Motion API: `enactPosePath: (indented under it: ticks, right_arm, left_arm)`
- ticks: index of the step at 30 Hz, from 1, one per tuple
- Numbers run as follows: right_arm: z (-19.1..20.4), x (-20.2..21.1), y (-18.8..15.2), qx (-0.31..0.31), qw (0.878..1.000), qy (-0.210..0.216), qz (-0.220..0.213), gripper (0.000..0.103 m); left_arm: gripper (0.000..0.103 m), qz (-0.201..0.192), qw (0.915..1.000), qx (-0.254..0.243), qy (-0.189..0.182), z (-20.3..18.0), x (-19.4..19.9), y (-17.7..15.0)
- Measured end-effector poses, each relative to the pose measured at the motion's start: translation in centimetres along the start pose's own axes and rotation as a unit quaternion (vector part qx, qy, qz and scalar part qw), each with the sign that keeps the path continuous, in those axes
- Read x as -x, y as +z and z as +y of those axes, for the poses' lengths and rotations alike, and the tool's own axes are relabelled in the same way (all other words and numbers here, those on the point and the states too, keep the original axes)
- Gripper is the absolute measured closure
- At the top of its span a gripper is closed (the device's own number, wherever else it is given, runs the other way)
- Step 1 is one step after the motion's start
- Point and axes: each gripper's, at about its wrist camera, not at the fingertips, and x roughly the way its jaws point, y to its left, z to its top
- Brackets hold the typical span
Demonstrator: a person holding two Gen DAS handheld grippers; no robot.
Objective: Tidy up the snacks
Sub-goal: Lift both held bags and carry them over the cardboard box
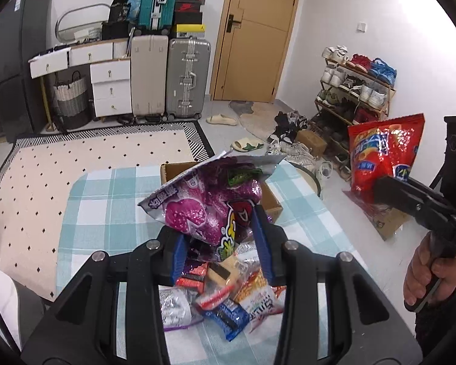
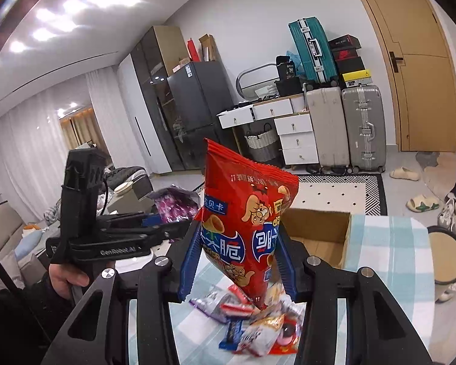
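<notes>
The left hand-held gripper (image 1: 225,243) is seen clenched on a crinkled purple foil snack bag with pink print (image 1: 209,203); the bag is pinched near its lower edge between the blue pads and held up in the air, tilted, above the desk covered in a teal-and-white checked cloth (image 1: 106,200). It is judged to be held high so that it can be carried over the brown open-topped cardboard box (image 2: 319,234) standing at the far side of the desk, which appears to be the place meant for the snacks. A loose heap of small mixed snack packets (image 1: 225,298) lies on the cloth beneath the gripper, not yet sorted.

Further right, the right hand-held gripper (image 2: 237,252) is closed on a glossy red snack bag with cartoon figures and blue labels (image 2: 246,222), gripped across its lower half and kept nearly upright, clear of the heap, probably for the same trip to the box.

Much of the box is hidden behind the two bags, so what it already holds cannot be made out. The lower corner of each bag is covered by the pads. Only a hand (image 1: 431,270) and a dark sleeve of the person are in view, cut off at the frame edge, and the print on the small packets is too crumpled to read
</notes>
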Motion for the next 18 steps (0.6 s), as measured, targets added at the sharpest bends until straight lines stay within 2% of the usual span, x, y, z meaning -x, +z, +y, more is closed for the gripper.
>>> enactPosePath:
  ticks: [3, 10, 12, 18]
  right_arm:
    - [-1.5, -2.1, 1.3, -0.008, 1.000, -0.003, 0.003, 0.057]
    - [-5.3, -7.1, 3.2, -0.025, 0.999, -0.018, 0.020, 0.057]
    - [-6.5, -8.8, 3.6, -0.026, 0.999, -0.025, 0.029, 0.057]
    - [-10.6, -14.0, 2.8, -0.040, 0.996, -0.047, 0.057, 0.057]
  left_arm:
    - [0.067, 0.008, 0.9999, 0.010, 0.002, 0.4, -2.3, 1.8]
    - [0.067, 0.021, 0.9996, -0.004, 0.017, 0.4, -7.8, 5.1]
    - [0.067, 0.024, 0.9995, 0.012, 0.013, 0.9, -9.5, 6.3]
    - [0.067, 0.049, 0.9983, 0.011, 0.028, 1.8, -16.8, 8.2]
